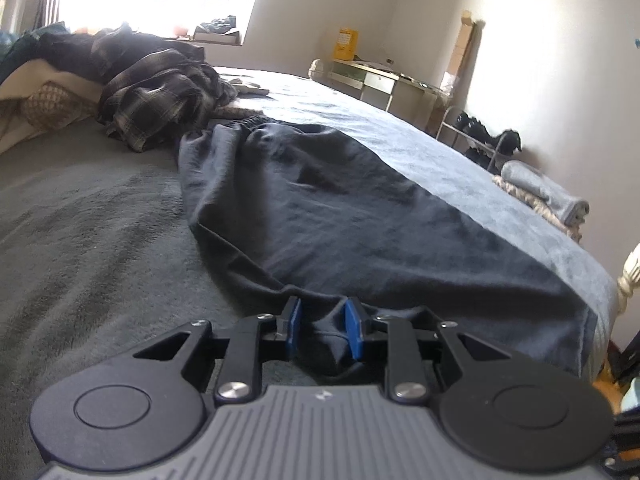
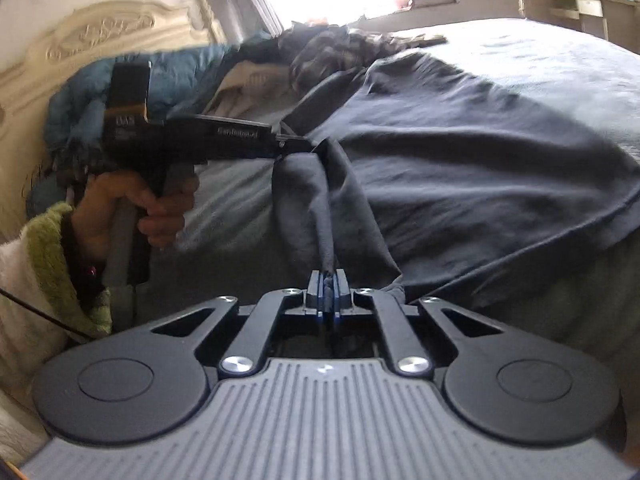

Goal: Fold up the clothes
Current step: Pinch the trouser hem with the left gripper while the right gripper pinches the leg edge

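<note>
- your left tongs [image 1: 325,330] sit at the lower middle of the left wrist view, part way spread, with a bunched fold of the dark trousers [image 1: 320,208] between the blue pads [image 1: 295,330]; in the right wrist view the same tongs [image 2: 316,146] pinch a corner of that cloth and hold it off the bed.
- your right tongs [image 2: 329,294] are pressed together at the lower middle of their view, pinching a thin rolled edge of the trousers [image 2: 460,152] that runs up from the pads.
- the trousers lie spread on the grey bed cover [image 1: 92,216], reaching from the tongs toward the upper middle of the left wrist view, the gathered waistband at the far end.
- a crumpled plaid shirt [image 1: 160,96] lies at the upper left of the left wrist view, just beyond the waistband, beside a heap of other clothes [image 1: 52,44].
- your left hand [image 2: 132,204] grips the handle at the left of the right wrist view, with a green and white fleecy sleeve [image 2: 44,256] below it.
- a carved cream headboard [image 2: 100,36] fills the upper left of that view, with a blue garment [image 2: 84,92] bunched against it.
- folded towels [image 1: 548,196] lie at the right edge of the bed, and a pale desk [image 1: 376,80] stands by the far wall with a yellow box [image 1: 346,43] on it.
</note>
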`<state>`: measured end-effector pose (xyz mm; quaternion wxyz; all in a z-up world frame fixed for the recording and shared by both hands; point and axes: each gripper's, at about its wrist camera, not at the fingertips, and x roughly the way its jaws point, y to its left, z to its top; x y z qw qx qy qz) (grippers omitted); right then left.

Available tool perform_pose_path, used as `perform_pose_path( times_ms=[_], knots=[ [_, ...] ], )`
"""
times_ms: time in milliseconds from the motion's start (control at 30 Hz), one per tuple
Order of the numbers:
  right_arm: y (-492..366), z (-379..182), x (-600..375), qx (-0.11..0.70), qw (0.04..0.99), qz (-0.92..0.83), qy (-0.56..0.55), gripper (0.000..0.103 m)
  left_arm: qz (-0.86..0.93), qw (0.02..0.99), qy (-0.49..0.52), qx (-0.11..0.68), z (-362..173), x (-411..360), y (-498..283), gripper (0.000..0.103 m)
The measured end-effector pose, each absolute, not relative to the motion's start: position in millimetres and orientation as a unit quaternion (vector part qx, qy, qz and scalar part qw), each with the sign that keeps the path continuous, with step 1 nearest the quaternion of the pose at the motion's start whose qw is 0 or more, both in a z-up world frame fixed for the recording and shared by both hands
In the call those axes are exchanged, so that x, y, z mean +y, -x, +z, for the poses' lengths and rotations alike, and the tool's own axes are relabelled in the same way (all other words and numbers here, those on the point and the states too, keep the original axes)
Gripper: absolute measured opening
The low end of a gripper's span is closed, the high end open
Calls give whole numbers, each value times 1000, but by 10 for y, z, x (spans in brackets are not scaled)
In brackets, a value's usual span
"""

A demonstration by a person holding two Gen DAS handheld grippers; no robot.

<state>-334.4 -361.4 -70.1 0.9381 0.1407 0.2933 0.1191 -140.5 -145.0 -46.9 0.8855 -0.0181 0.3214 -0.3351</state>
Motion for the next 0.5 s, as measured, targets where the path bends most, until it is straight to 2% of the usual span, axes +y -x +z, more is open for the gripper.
perform_pose_path(
  times_ms=[100,233,500],
  knots=[
    [3433,-690,-3647,281,938,120,-164,2,-331,886,31,324,-489,-1413,1320,28],
    [3482,-695,-3624,273,939,125,-168,2,-323,887,38,327,-523,-1405,1206,25],
    [3648,-616,-3449,234,957,152,-76,2,-320,885,42,335,-575,-1433,1053,24]
  ],
)
